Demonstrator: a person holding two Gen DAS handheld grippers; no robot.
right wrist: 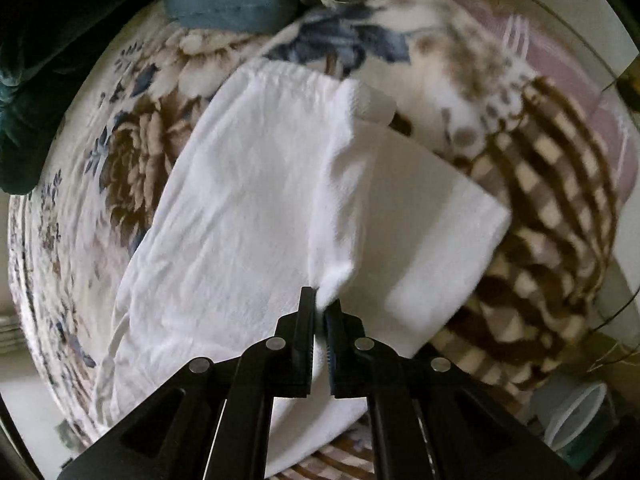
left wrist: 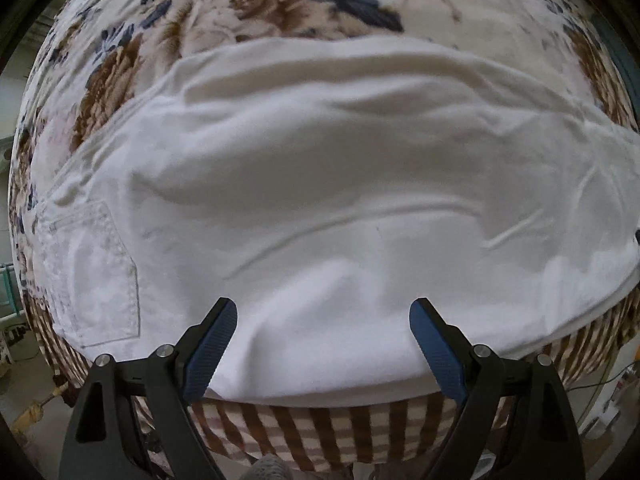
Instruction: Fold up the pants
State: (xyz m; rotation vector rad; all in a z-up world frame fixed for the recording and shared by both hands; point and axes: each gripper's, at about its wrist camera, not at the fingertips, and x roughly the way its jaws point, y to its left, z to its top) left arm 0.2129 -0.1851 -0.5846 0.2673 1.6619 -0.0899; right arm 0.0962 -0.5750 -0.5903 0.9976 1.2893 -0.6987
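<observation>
Pinching pants [right wrist: 248, 208] edge w/ right gripper [right wrist: 320, 300]; left gripper [left wrist: 323, 316] hovering spread. Carrying fold across evenly, aligning edges.

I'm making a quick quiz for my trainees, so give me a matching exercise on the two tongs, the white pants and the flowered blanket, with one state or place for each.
Column 1:
1. left tongs
2. right tongs
3. white pants
4. flowered blanket

Column 2:
A. pinched shut on white cloth
B. lies underneath, covering the surface
C. open, above the near edge of the cloth
D. spread out, back pocket showing

Pairs: 1-C, 2-A, 3-D, 4-B
</observation>
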